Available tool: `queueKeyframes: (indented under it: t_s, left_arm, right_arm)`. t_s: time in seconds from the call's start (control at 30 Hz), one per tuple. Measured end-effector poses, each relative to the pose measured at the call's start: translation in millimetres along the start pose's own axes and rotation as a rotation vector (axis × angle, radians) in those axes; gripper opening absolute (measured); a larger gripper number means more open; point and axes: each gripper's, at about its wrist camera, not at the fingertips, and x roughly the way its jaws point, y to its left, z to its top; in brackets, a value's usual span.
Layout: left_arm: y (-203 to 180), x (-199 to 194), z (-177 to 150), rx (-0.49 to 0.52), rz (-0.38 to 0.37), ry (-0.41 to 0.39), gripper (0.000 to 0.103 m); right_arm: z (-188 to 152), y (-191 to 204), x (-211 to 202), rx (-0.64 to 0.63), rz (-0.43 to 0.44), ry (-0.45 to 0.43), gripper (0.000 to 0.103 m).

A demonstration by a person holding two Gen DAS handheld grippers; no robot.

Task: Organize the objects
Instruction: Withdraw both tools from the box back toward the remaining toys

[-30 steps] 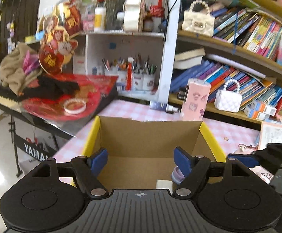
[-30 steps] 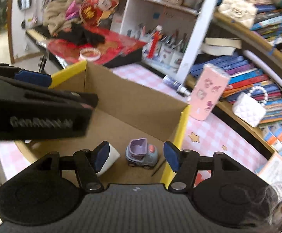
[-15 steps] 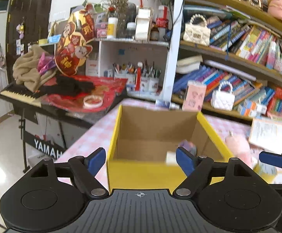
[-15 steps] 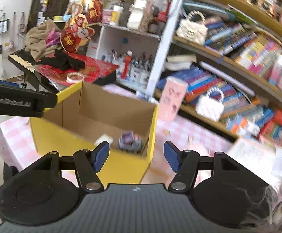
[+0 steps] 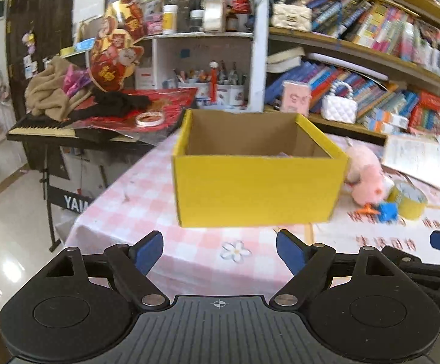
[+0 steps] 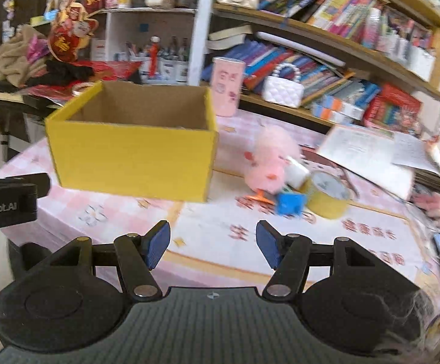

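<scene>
A yellow cardboard box (image 5: 256, 188) (image 6: 132, 157) stands open on the pink checked tablecloth (image 5: 147, 212). From here its contents are hidden. To its right lie a pink plush toy (image 5: 368, 179) (image 6: 270, 163), a blue block (image 5: 388, 211) (image 6: 291, 203), a white block (image 6: 297, 173) and a yellow tape roll (image 5: 408, 200) (image 6: 327, 194). My left gripper (image 5: 220, 251) is open and empty, in front of the box. My right gripper (image 6: 213, 244) is open and empty, in front of the toys.
A pink tumbler (image 6: 227, 86) stands behind the box. Papers (image 6: 368, 154) lie at the right. Bookshelves (image 5: 371, 60) fill the back. A keyboard (image 5: 41, 127) piled with clothes and red items stands left of the table. The table's front edge is near my grippers.
Both grippers have pulled back and down from above the box to in front of it. The toy car and white piece in the box have passed out of sight.
</scene>
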Motion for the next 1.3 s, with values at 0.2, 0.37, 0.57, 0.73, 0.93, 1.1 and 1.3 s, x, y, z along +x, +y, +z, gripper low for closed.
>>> queueKeyframes:
  t_s: [0.2,0.37,0.57,0.73,0.93,1.1,1.3]
  left_arm:
    - [-24,-7,-15,0.058,-0.102,0.024,0.084]
    - [-45,-13,-24,0.132,-0.167,0.019,0.084]
    - [-64,-7,-27,0.155,-0.21,0.04,0.084]
    - [-87,2,-25,0.162,-0.247,0.059,0.084]
    - [-111,11,-21,0.178,-0.279,0.058,0.084]
    - [-123,28,-11,0.129,-0.274,0.089,0.084]
    - [-146,45,4,0.118,-0.255,0.07,0.083]
  right_arm:
    - [-30,-14,-15,0.044,-0.081,0.024,0.065]
    - [-47,-27,-23,0.065,-0.127,0.058,0.065]
    - [-56,-45,-21,0.127,-0.171,0.103,0.066]
    - [-62,-64,-19,0.15,-0.209,0.123,0.066]
    - [-61,-88,-9,0.158,-0.23,0.146,0.066]
    - [-55,-103,6,0.14,-0.214,0.153,0.066]
    - [-41,-125,28,0.138,-0.19,0.147,0.066]
